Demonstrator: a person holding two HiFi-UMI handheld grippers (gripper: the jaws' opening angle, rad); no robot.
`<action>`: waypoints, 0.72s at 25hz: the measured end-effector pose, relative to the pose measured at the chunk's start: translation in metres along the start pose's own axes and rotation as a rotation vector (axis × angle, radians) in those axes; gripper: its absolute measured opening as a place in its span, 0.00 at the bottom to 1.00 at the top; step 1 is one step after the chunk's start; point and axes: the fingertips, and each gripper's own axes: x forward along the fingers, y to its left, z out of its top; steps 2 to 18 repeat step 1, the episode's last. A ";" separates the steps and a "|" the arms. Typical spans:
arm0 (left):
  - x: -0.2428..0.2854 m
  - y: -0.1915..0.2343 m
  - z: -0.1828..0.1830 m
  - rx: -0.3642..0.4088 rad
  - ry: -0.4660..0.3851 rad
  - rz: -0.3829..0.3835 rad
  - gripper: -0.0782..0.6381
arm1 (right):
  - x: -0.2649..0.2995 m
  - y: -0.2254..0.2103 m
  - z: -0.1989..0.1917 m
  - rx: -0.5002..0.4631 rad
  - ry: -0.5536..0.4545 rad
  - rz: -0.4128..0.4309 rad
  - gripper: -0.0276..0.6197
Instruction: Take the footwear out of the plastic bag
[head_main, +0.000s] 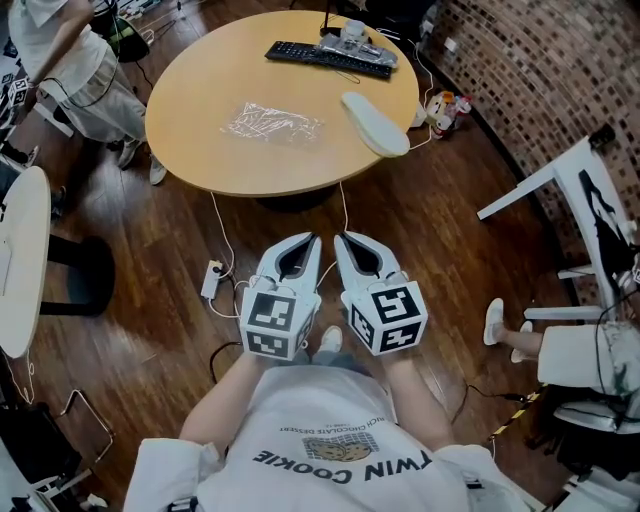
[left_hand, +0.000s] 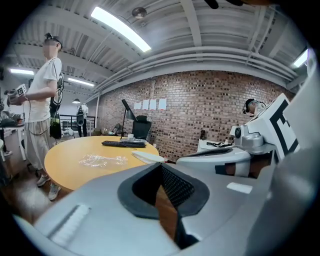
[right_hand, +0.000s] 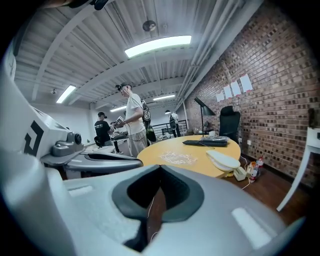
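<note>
Head view: my left tongs and right tongs sit side by side at the lower middle of the frame, both pressed together with nothing in them, well apart from the round table above. The white slipper lies bare on the table's right edge, its long axis running upper left to lower right. The clear plastic bag lies crumpled just to its left, apart from it. I judge my right tongs the nearer to the slipper. On my shirt I read, upside down, "WIN COOKIE".

Left gripper view: the jaws meet, empty. The slipper lies ahead, slightly left of centre, right of the bag.

Right gripper view: the jaws are together, empty. The slipper lies ahead and to the right, at the table's near edge.
</note>
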 end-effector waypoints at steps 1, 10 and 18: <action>-0.005 0.006 -0.004 -0.002 -0.002 -0.002 0.12 | 0.004 0.007 -0.002 -0.004 0.000 -0.003 0.05; -0.005 0.006 -0.004 -0.002 -0.002 -0.002 0.12 | 0.004 0.007 -0.002 -0.004 0.000 -0.003 0.05; -0.005 0.006 -0.004 -0.002 -0.002 -0.002 0.12 | 0.004 0.007 -0.002 -0.004 0.000 -0.003 0.05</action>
